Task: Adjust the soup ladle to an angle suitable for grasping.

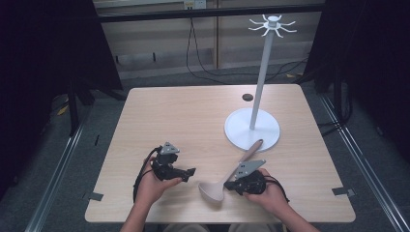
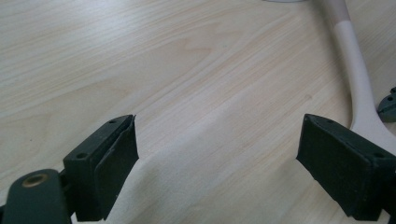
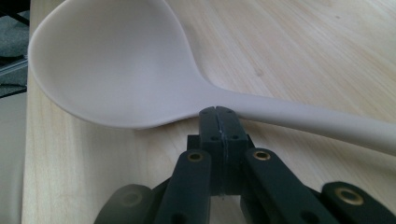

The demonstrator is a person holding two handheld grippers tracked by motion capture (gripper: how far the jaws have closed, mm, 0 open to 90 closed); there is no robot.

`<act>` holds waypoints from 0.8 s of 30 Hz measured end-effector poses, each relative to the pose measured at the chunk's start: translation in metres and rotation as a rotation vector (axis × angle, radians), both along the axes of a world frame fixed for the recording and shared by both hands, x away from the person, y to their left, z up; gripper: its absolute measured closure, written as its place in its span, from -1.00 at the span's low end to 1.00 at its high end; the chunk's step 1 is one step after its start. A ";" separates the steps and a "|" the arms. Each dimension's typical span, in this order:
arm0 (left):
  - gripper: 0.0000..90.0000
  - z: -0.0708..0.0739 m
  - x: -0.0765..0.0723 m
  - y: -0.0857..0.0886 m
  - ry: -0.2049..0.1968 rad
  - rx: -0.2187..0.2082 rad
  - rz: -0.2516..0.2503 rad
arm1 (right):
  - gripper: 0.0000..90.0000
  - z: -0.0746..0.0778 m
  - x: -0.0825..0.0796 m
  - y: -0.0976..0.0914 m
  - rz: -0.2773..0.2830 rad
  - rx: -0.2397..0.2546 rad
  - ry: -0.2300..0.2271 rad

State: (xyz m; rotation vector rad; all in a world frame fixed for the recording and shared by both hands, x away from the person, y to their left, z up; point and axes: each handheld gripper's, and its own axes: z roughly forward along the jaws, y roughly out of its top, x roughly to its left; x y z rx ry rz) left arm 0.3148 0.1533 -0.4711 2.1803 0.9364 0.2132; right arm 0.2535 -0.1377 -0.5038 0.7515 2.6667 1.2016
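Note:
A beige ladle lies on the wooden table, its bowl near the front edge and its handle pointing toward the white stand's base. My right gripper is shut, jaws pressed flat together with nothing between them. In the right gripper view its tips touch the ladle where bowl meets handle. My left gripper is open a short way left of the bowl. In the left gripper view its jaws stand wide over bare wood, with the ladle handle at the right.
A white stand with a tall pole and a ring of hooks at its top rises at the right back of the table. A small dark round object lies behind it. Black curtains flank the table; cables run on the floor.

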 end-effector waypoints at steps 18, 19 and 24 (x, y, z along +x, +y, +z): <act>-0.73 0.009 -0.006 0.028 -0.026 -0.034 0.090 | 1.00 -0.002 0.010 0.030 0.034 0.018 -0.013; -0.73 0.010 -0.006 0.029 -0.025 -0.032 0.086 | 1.00 -0.003 0.012 0.032 0.037 0.022 -0.016; -0.73 0.010 -0.007 0.030 -0.025 -0.040 0.096 | 1.00 -0.002 0.012 0.041 0.053 -0.004 -0.051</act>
